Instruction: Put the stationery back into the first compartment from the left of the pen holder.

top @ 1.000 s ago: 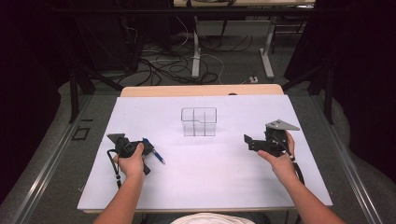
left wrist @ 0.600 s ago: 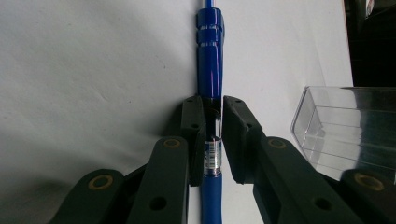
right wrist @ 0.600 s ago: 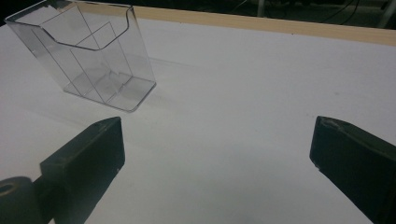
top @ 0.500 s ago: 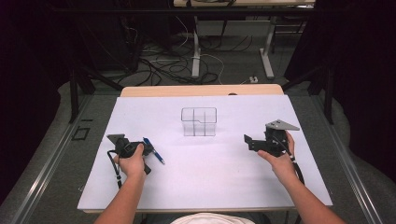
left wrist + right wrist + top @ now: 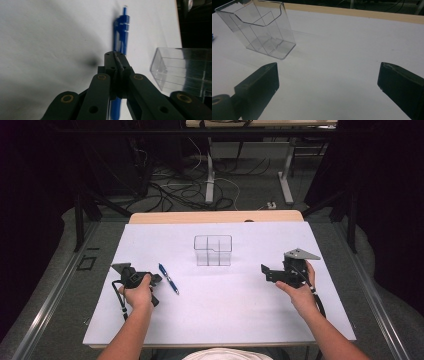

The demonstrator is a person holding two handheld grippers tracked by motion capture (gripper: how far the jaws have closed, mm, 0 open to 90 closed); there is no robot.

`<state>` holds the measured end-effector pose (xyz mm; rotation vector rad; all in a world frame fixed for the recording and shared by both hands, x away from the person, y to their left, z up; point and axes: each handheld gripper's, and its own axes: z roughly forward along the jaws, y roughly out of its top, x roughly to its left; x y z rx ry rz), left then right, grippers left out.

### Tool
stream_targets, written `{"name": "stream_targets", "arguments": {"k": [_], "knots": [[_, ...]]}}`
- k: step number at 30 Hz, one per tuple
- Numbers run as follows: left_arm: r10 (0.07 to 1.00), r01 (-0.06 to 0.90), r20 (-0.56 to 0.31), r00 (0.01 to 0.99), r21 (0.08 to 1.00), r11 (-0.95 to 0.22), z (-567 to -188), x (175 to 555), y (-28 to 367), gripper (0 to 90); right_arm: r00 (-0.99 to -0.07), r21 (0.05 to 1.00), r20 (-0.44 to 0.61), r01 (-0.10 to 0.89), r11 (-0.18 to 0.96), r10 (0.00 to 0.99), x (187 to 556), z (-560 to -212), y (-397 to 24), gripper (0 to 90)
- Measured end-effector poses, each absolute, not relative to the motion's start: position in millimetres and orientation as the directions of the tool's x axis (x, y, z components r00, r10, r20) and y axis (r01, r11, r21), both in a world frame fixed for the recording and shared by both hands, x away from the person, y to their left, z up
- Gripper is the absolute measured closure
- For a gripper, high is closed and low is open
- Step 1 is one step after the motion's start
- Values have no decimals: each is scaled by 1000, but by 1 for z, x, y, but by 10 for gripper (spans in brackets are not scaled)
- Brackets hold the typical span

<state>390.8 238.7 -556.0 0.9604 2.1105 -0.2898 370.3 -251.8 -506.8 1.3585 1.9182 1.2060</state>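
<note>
The blue pen (image 5: 168, 278) lies flat on the white sheet (image 5: 220, 320), down and to the left of the clear plastic holder (image 5: 213, 250) and apart from it. The left gripper (image 5: 156, 279) sits at the pen's near side; its jaws have just been closing and now meet tip to tip above the pen, with nothing visible between them. The right gripper (image 5: 265, 271), to the right of the holder, holds its jaws wide apart and empty.
</note>
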Motion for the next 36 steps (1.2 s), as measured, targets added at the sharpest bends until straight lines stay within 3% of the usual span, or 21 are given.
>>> {"name": "stream_targets", "arguments": {"k": [8, 23, 36], "knots": [[566, 713, -717, -407, 138, 687, -560, 392, 231, 899, -381, 869, 94, 482, 111, 920, 371, -508, -253, 33], [601, 765, -709, -368, 138, 630, -557, 391, 207, 740, -381, 869, 95, 482, 110, 920, 370, -507, -254, 34], [624, 769, -686, -374, 147, 623, -555, 384, 191, 724, -382, 870, 97, 480, 108, 919, 371, -507, -254, 36]]}}
